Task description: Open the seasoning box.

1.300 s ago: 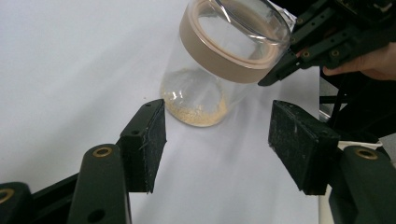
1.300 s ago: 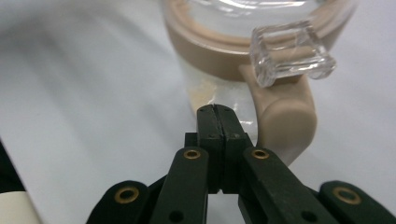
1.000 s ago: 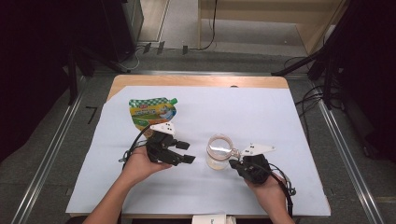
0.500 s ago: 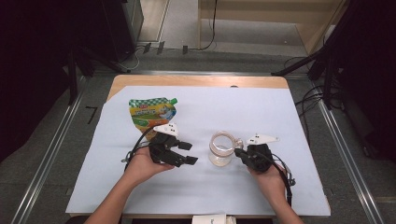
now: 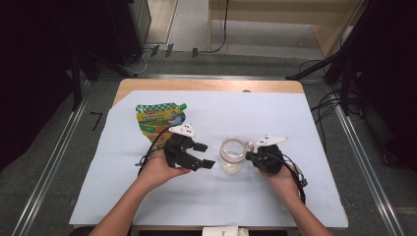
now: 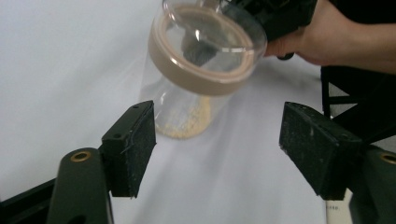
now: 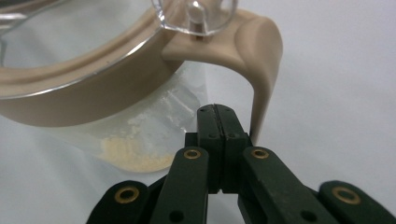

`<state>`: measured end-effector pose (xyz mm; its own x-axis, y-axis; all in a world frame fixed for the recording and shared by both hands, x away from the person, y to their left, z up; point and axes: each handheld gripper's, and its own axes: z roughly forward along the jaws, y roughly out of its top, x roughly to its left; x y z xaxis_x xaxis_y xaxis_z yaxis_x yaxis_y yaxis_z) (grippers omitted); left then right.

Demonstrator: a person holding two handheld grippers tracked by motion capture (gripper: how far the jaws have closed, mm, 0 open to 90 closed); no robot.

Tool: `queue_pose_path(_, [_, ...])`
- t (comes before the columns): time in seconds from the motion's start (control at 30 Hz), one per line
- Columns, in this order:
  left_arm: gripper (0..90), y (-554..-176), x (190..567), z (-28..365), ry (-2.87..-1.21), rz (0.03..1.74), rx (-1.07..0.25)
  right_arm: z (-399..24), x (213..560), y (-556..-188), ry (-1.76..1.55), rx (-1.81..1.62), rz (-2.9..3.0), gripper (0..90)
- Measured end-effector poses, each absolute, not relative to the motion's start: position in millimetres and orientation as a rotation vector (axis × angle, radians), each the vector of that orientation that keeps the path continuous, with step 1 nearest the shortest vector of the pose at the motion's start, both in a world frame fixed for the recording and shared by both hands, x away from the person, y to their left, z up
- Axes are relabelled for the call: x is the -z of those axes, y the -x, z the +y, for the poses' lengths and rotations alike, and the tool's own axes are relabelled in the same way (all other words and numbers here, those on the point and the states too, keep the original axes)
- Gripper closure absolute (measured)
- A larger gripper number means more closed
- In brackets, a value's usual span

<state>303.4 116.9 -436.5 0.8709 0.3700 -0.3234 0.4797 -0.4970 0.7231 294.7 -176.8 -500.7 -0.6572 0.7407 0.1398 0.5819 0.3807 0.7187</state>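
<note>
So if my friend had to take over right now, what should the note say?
Left gripper: open, its jaws have just been opening wider, nothing between them, aimed at the jar and not touching it.
Right gripper: jaws shut together right at the jar's side, under the tan clasp; whether they touch the jar is unclear.
Jar: clear, tan-rimmed lid on, standing on the white sheet between the grippers, a little yellowish powder at the bottom.
Green pouch: lying flat behind the left gripper, untouched.
Done: both grippers brought up to the jar.
Left, probably: grip the jar, open the lid.
</note>
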Motion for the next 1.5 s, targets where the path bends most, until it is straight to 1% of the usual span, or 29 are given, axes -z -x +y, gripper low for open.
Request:
queue_pose_path(0.03, [26.4, -309, 436, 113, -2.136, 0.616, 0.183, -175, 502, -295, -1.198, -1.129, 2.446, 90.0])
queue_pose_path(0.1, [23.9, -314, 434, 107, -2.145, 0.613, 0.182, -171, 505, -294, -1.169, -1.092, 2.494, 90.0])
queue_pose_path(0.2, [22.9, -318, 433, 103, -2.142, 0.605, 0.186, -164, 507, -291, -1.142, -1.070, 2.526, 90.0])
queue_pose_path(0.3, [20.9, -317, 433, 102, -2.150, 0.596, 0.163, -149, 504, -282, -1.059, -1.094, 2.550, 90.0])
queue_pose_path(0.37, [18.7, -317, 434, 103, -2.164, 0.592, 0.145, -145, 503, -279, -1.036, -1.117, 2.560, 90.0])
queue_pose_path(0.43, [18.8, -317, 434, 104, -2.166, 0.590, 0.140, -143, 501, -278, -1.027, -1.127, 2.561, 90.0])
queue_pose_path(0.7, [17.6, -312, 438, 105, -2.161, 0.608, 0.132, -151, 494, -279, -1.055, -1.134, 2.551, 90.0])
queue_pose_path(0.77, [16.3, -309, 441, 106, -2.150, 0.615, 0.113, -157, 490, -284, -1.094, -1.137, 2.525, 90.0])
queue_pose_path(0.9, [14.5, -305, 447, 106, -2.147, 0.651, 0.117, -165, 487, -295, -1.156, -1.167, 2.476, 90.0])
queue_pose_path(1.0, [13.8, -302, 452, 102, -2.168, 0.639, 0.072, -167, 489, -301, -1.173, -1.169, 2.459, 90.0])
queue_pose_path(1.13, [11.4, -301, 456, 99, -2.156, 0.641, 0.056, -166, 490, -306, -1.177, -1.195, 2.448, 90.0])
queue_pose_path(1.3, [10.5, -295, 461, 89, -2.153, 0.621, -0.073, -157, 489, -318, -1.146, -1.198, 2.446, 90.0])
queue_pose_path(1.5, [11.0, -291, 460, 85, -2.146, 0.595, -0.148, -155, 490, -320, -1.143, -1.194, 2.434, 90.0])
